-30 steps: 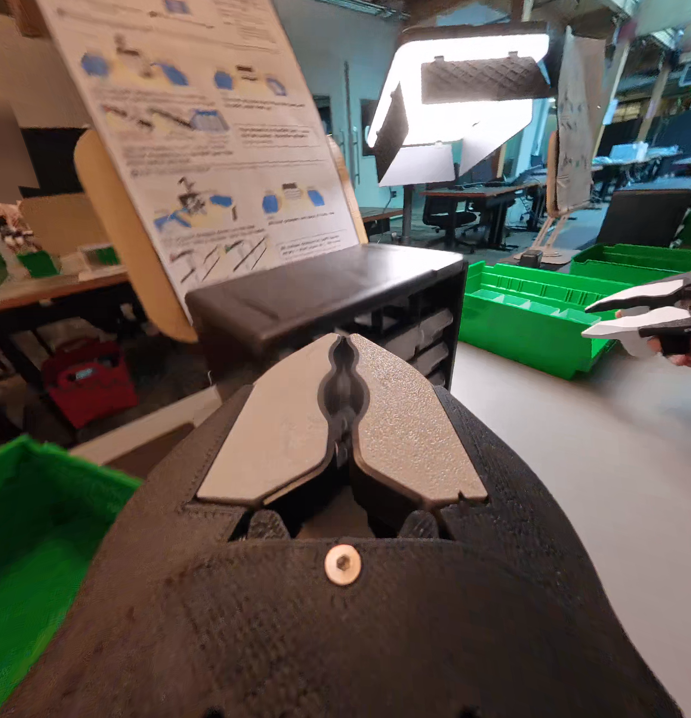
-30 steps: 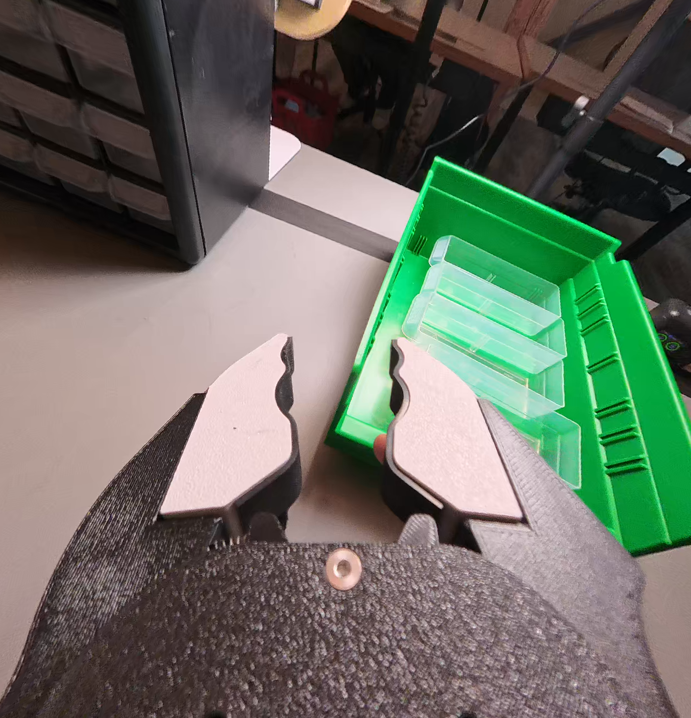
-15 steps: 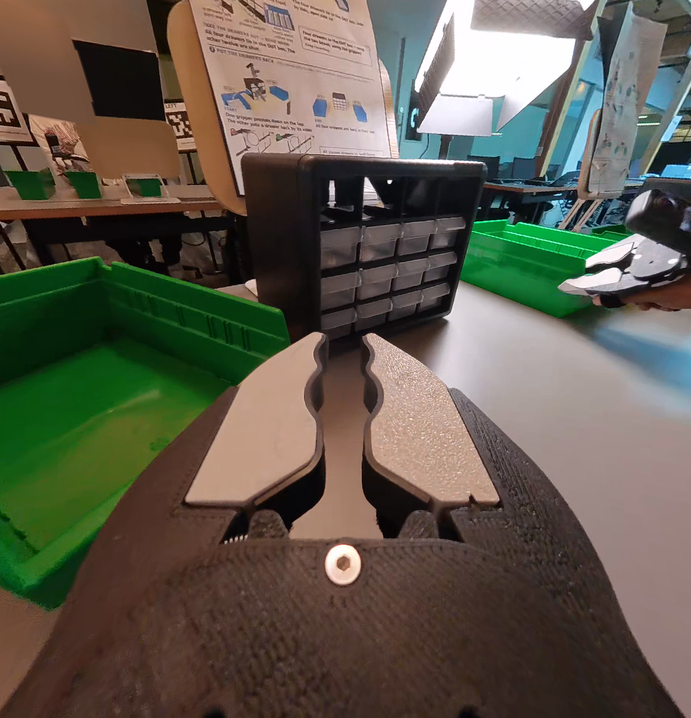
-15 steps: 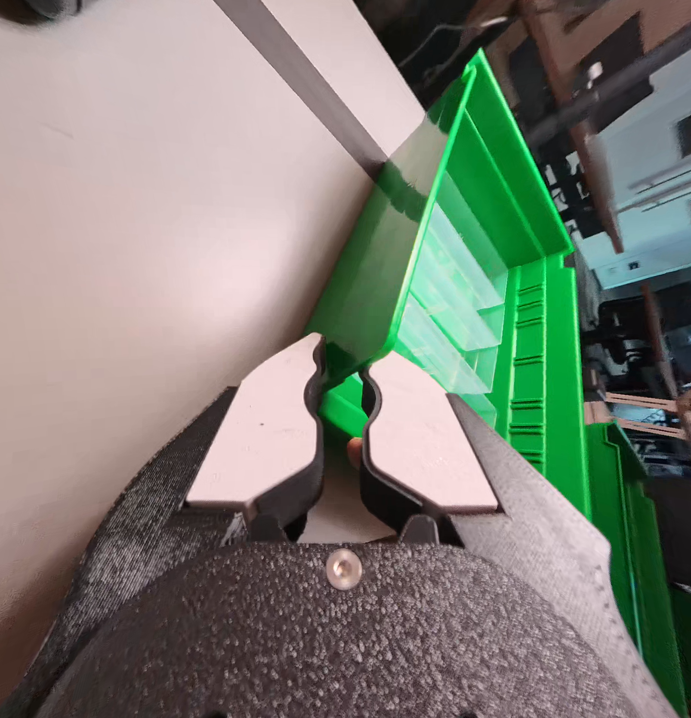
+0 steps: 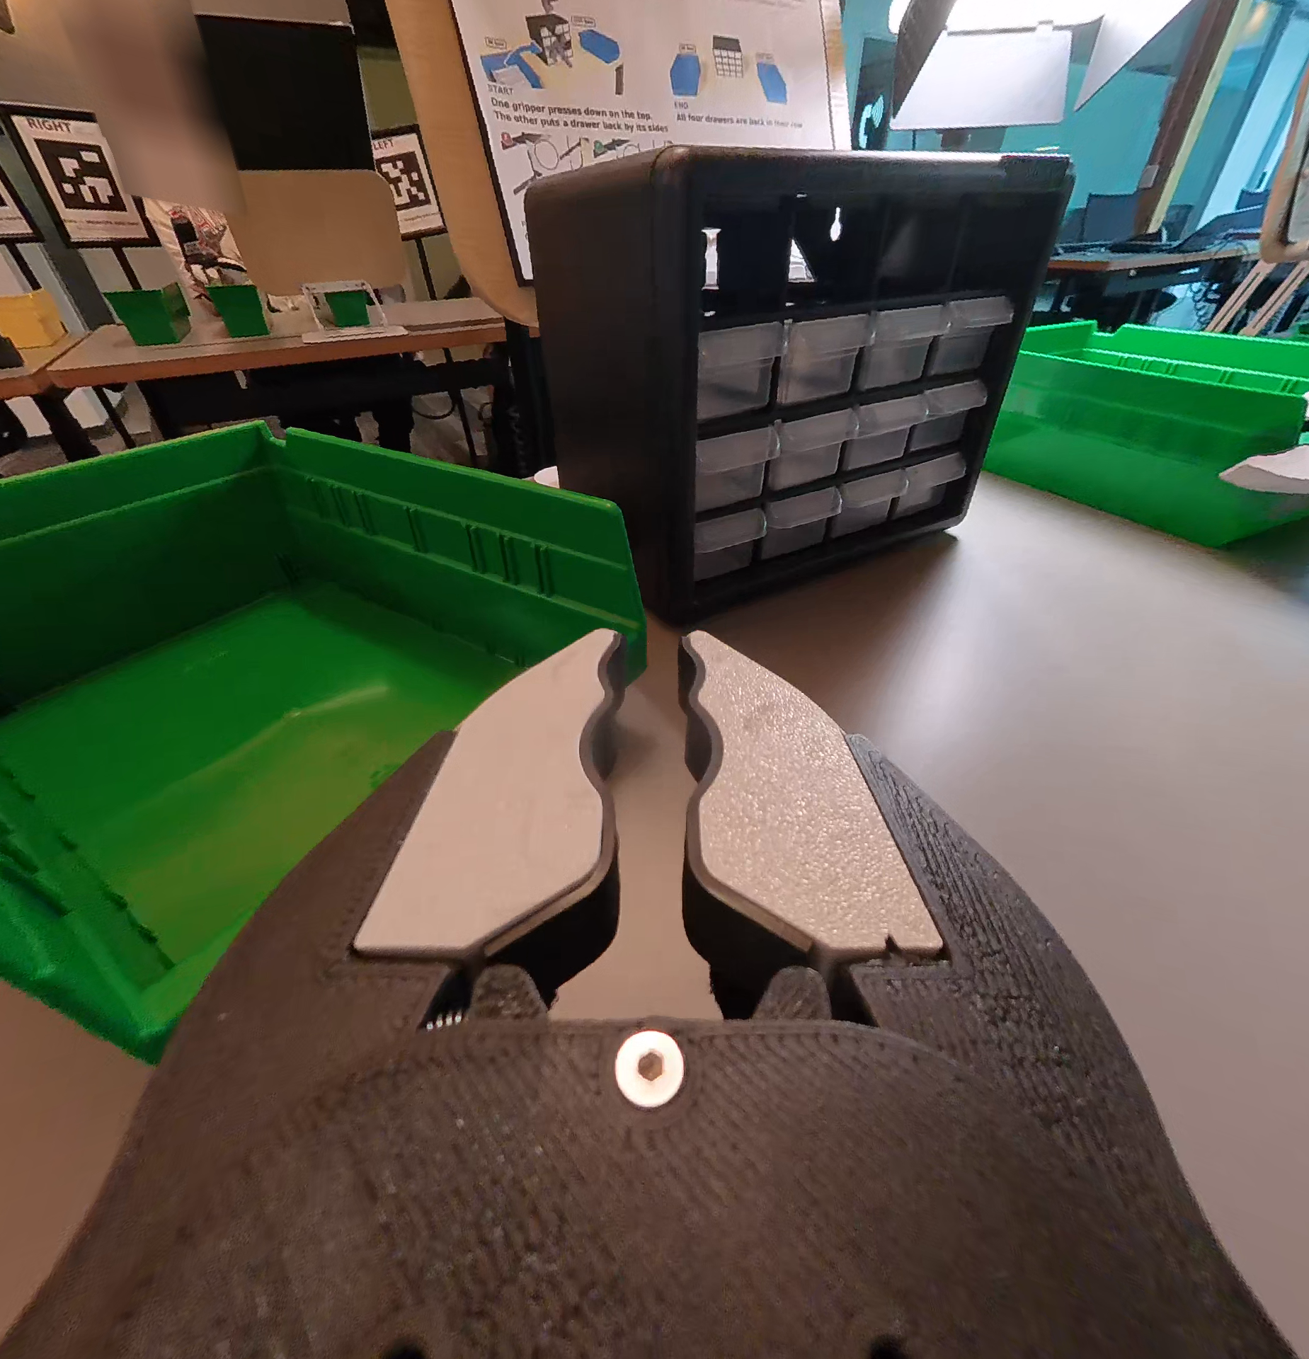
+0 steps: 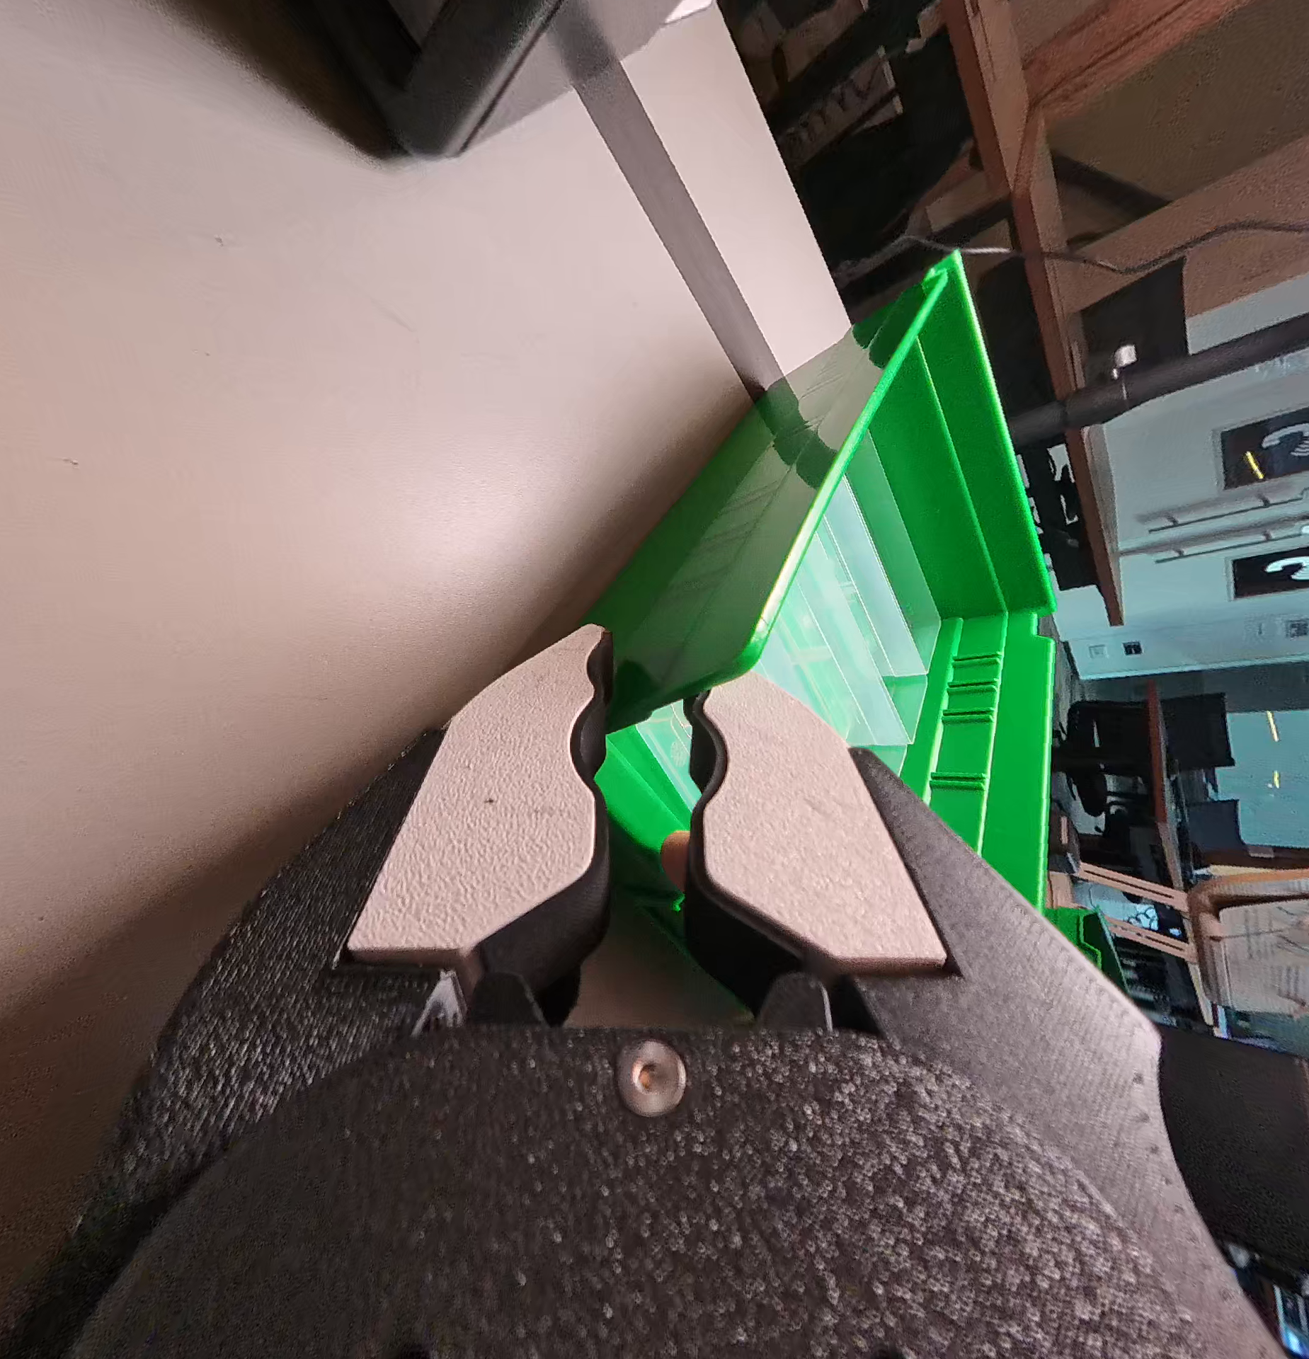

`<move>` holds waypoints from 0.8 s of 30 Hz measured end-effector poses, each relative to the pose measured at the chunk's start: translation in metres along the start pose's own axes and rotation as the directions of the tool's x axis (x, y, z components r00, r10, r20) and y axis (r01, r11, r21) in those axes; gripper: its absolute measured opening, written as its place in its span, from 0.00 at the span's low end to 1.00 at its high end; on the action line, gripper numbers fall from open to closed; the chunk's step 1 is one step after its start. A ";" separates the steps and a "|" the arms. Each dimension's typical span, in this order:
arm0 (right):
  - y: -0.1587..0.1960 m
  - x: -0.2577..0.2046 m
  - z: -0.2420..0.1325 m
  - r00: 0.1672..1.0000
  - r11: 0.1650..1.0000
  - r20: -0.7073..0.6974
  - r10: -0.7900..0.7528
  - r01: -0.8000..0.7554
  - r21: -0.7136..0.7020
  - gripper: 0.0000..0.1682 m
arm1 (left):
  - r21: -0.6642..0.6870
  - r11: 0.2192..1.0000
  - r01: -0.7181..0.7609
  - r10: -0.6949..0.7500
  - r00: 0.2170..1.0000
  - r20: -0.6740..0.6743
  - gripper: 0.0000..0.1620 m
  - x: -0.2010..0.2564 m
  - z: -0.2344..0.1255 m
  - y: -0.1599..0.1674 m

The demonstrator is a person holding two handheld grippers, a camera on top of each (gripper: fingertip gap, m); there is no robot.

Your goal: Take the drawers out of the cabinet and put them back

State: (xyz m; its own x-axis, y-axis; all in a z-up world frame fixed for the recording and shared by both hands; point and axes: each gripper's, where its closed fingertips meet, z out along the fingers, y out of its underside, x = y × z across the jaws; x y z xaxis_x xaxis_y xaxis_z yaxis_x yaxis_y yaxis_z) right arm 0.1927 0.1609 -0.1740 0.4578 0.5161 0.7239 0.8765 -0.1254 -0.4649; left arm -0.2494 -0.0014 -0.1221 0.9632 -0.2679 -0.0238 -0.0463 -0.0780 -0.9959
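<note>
Both claws slightly apart, empty: left claw (image 5: 650,654), right claw (image 6: 650,665). Cabinet (image 5: 798,382) top row empty; we risk tipping it w/o bracing.

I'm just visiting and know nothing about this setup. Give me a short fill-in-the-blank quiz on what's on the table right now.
1. The top row of the black cabinet has ___ drawers in it.
2. The bin beside the left gripper is coloured ___.
3. The clear drawers lie inside the other ___.
4. The right gripper holds ___.

Missing words: no; green; bin; nothing
</note>
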 end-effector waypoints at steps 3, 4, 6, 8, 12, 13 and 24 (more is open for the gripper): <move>-0.004 -0.006 -0.004 1.000 1.000 0.027 -0.008 0.007 0.023 0.12 | 0.000 1.000 -0.010 0.010 1.000 0.000 0.08 0.004 0.002 0.000; -0.004 -0.007 -0.005 0.999 1.000 0.035 -0.008 0.007 0.027 0.13 | -0.001 1.000 -0.017 0.017 1.000 0.000 0.08 0.006 0.003 0.000; -0.004 -0.005 -0.007 0.999 0.999 0.049 -0.002 0.000 0.041 0.15 | -0.006 0.999 -0.040 0.040 0.999 -0.003 0.08 0.009 0.003 0.000; -0.002 -0.002 -0.009 0.997 0.998 0.079 0.026 -0.030 0.057 0.17 | -0.010 0.997 -0.072 0.072 0.997 -0.003 0.08 0.013 0.004 0.000; -0.004 0.013 -0.027 0.985 0.990 0.143 0.092 -0.107 0.097 0.27 | -0.005 0.993 -0.118 0.118 0.993 0.004 0.07 0.016 0.003 -0.003; 0.000 0.015 -0.031 0.978 0.989 0.179 0.107 -0.123 0.083 0.31 | -0.003 0.992 -0.122 0.122 0.992 0.005 0.07 0.016 0.002 -0.004; 0.089 0.023 -0.030 0.920 0.970 0.363 -0.148 0.207 -0.129 0.47 | -0.050 0.995 -0.091 0.093 0.995 0.044 0.15 -0.004 -0.004 -0.006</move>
State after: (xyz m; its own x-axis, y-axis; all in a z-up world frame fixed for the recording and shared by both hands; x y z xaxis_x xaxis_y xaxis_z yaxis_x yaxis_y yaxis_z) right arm 0.2853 0.1361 -0.1835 0.2375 0.8010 0.5496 0.9639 -0.1244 -0.2353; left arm -0.2541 -0.0040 -0.1157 0.9654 -0.2315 -0.1201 -0.1467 -0.1013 -0.9840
